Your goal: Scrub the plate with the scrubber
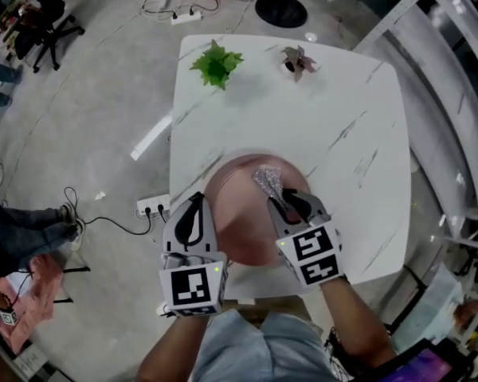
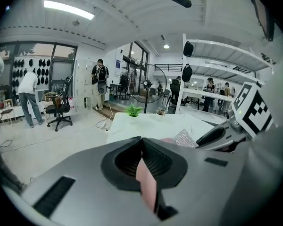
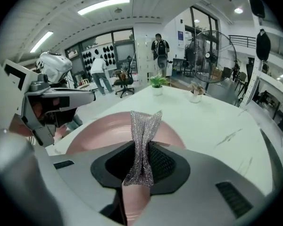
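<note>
Your head view is bright and even, lit from overhead: the white table point(image 1: 342, 118) nearly glows, the green plant point(image 1: 217, 64) throws only a faint soft shadow, and the floor point(image 1: 88, 118) darkens toward the left corners. Over to your left gripper view: a ceiling strip light point(image 2: 68, 10) burns white, straight lines bow hard, black vignette rings the frame, and up close your left gripper point(image 2: 142, 142) and the plate point(image 2: 146, 185) edge go soft and smeared. Right gripper view: another strip light point(image 3: 104, 4) glares, same fisheye bend, the scrubber point(image 3: 142, 126) mesh crisp and glinting, your right gripper point(image 3: 140, 147) blurred around it.
</note>
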{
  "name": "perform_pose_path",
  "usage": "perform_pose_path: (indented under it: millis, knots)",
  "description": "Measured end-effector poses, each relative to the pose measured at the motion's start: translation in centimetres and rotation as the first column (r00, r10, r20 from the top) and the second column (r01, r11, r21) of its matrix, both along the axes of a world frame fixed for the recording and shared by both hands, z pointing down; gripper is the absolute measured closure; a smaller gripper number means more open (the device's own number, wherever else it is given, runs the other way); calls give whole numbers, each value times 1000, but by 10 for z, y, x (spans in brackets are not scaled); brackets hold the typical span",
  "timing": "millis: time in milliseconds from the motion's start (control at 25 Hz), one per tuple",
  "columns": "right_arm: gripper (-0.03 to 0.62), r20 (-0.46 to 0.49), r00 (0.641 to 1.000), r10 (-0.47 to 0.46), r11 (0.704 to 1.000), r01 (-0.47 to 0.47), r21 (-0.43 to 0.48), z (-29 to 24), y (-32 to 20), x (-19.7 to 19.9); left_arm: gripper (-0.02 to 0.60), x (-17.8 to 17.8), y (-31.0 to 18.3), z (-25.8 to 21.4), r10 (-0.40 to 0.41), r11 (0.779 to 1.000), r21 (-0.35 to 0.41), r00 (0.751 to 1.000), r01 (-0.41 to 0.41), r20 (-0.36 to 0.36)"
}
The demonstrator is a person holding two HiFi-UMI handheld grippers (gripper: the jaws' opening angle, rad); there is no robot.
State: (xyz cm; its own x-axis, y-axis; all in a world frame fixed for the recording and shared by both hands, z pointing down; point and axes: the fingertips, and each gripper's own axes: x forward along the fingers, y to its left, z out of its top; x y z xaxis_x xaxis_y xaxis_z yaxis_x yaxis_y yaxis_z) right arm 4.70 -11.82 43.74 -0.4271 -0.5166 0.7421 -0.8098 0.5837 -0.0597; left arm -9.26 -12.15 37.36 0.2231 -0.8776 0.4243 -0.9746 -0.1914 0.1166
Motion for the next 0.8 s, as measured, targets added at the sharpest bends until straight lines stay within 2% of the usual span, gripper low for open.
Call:
perform_pose_path:
  millis: [200,320,560,600,640,680,800]
  knots:
    - [469,-30,1000,-6,999,4,-50,20,-5,-3,574,-4,-4,23,16,999,-46,1000,-17,-13]
    - [414,-15,1000,-21,996,20,-82,23,-6,-5,575,-7,-4,31,20,998,-62,1000,-21,-19]
    - [355,34,999,-15,993,19,-117,25,-11,-7,574,-9,-7,36,19,998,-63,1000,-20,-18]
    - [373,30,999,-12,995,15,-103,23,-13,-7,575,-10,-8,37,20,998,-64,1000,-21,-16]
    - [445,18,1000,-14,996,16,-86,22,-15,-7,574,-11,-8,38,20,998,-65,1000,-21,-13]
    - [479,-1,1000,-23,997,23,-74,21,-16,-8,574,-12,-9,40,22,997,-68,1000,-23,-11]
    - [496,-70,995,-66,996,61,-67,18,-19,-11,572,-11,-9,50,49,994,-98,999,-51,-16]
